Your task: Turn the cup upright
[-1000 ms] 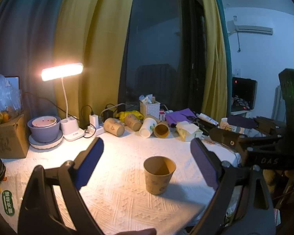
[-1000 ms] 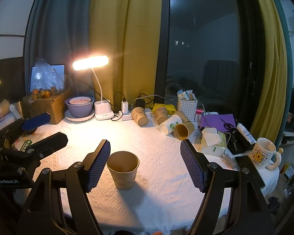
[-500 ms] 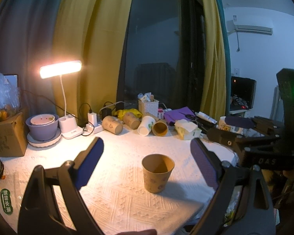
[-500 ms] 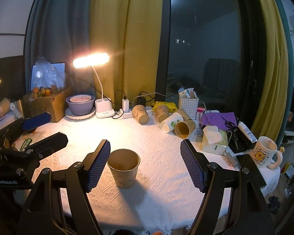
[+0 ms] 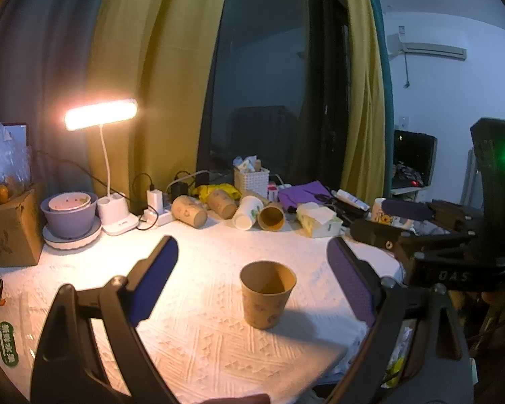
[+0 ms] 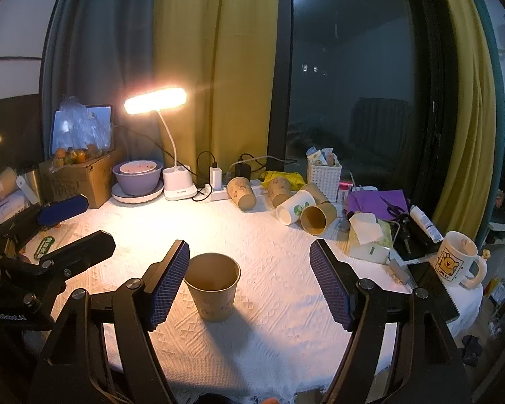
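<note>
Brown paper cup [image 5: 267, 298] stands upright, mouth up, at table centre, so flip looks done; left gripper [image 5: 252, 277] and right gripper [image 6: 249, 284] both spread, empty, cup at 6 o'clock from desk lamp [image 6: 156, 101].

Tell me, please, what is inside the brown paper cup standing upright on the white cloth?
The brown paper cup looks empty: its open mouth shows only bare inner wall in both wrist views. The very bottom is shadowed and partly hidden by the near rim, so something small there cannot be ruled out.

My spot: lived-in home room at night. Yellow curtains [image 6: 215, 67] and dark window upper centre, wall air conditioner [image 5: 427, 48] upper right, lit desk lamp [image 6: 156, 99] left, cluttered cloth-covered table [image 6: 269, 320], cartoon mug [image 6: 456, 259] right.
</note>
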A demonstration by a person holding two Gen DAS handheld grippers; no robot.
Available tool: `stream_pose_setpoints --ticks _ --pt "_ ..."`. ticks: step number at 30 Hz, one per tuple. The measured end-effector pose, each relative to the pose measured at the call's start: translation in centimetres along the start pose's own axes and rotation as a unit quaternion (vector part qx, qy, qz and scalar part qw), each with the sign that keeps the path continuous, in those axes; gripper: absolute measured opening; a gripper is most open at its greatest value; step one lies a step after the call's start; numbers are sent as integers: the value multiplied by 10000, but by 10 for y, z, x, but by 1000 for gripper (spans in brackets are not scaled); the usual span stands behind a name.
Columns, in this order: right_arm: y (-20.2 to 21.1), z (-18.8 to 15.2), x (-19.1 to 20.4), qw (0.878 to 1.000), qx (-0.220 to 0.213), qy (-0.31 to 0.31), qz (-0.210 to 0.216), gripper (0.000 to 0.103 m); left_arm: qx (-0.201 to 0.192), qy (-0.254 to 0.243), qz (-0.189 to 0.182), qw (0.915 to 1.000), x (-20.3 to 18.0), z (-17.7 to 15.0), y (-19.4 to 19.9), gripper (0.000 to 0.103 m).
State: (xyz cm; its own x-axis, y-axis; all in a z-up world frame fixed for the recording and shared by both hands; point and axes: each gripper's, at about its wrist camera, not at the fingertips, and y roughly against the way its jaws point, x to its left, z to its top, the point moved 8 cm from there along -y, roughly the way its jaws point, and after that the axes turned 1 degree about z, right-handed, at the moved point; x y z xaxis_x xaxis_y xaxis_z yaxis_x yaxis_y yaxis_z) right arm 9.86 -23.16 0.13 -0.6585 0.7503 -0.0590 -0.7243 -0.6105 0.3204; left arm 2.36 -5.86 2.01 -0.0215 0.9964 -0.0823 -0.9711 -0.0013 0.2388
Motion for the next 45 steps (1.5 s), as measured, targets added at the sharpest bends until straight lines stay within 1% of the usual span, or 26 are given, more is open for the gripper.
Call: stream_pose_setpoints --ticks 45 --pt "-3 -3 5 10000 68 1 20 77 19 19 -11 10000 1 -4 0 91"
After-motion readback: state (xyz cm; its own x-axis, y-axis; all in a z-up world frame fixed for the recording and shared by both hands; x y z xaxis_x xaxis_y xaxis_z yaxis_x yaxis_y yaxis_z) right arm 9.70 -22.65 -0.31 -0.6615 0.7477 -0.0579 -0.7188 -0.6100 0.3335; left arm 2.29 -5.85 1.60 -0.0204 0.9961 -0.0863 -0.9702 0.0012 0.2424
